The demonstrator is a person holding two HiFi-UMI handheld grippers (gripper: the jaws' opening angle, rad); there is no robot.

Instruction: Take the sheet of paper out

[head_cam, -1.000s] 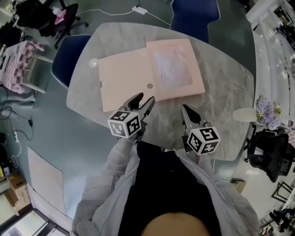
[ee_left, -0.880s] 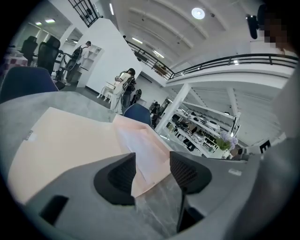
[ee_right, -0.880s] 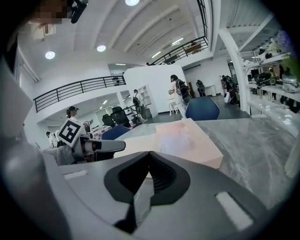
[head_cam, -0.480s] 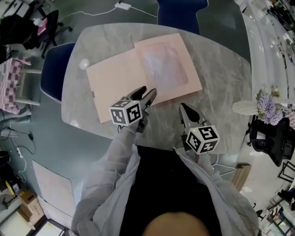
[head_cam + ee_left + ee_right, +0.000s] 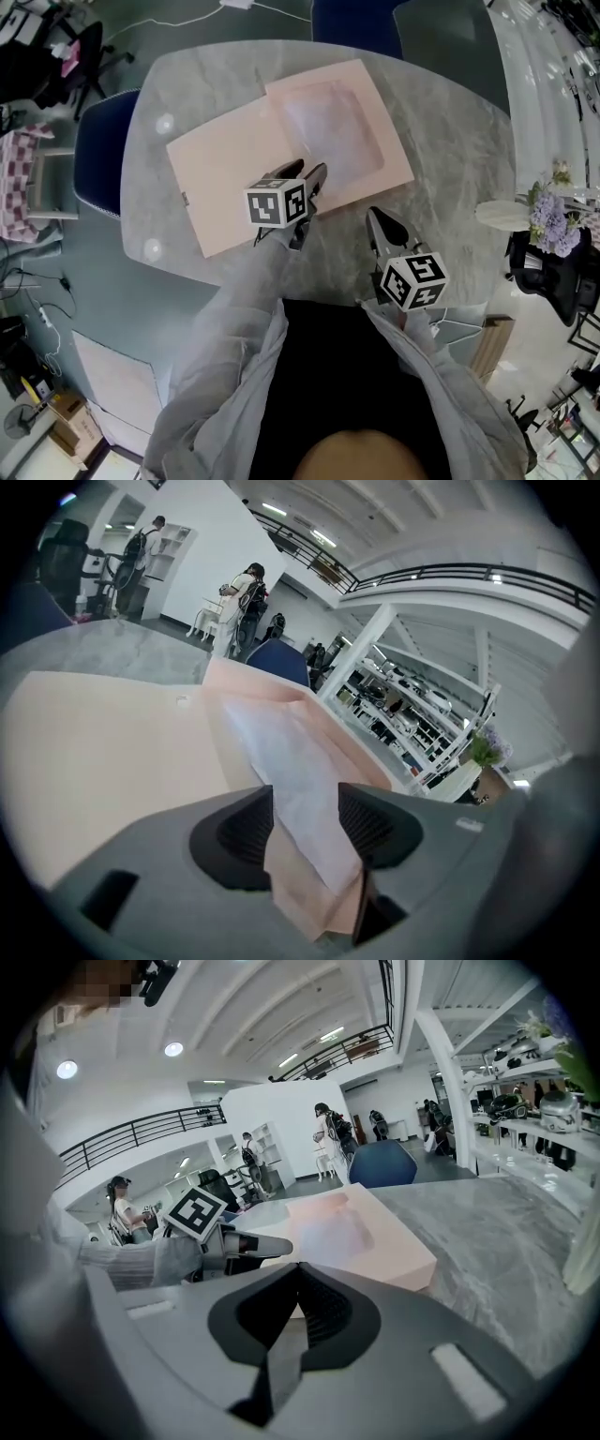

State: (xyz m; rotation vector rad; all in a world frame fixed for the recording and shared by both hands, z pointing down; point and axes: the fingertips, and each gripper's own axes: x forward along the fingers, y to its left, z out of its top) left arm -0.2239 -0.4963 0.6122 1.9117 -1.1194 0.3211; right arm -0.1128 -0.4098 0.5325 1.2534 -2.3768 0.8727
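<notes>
A pink folder lies spread flat on the grey marble table. On its right half rests a translucent white sheet of paper. My left gripper hovers over the folder's near edge by the fold, open. In the left gripper view the sheet and the folder's edge run between the two pads of the left gripper, apart from them as far as I can tell. My right gripper is over bare table to the right, shut and empty; its jaws meet in the right gripper view.
Blue chairs stand at the table's left and far side. A white vase with pale flowers sits past the table's right edge. A white cable crosses the floor at the back.
My left gripper has moved forward from the table's near part onto the folder, up to the sheet's near corner. The right gripper has stayed about where it was.
</notes>
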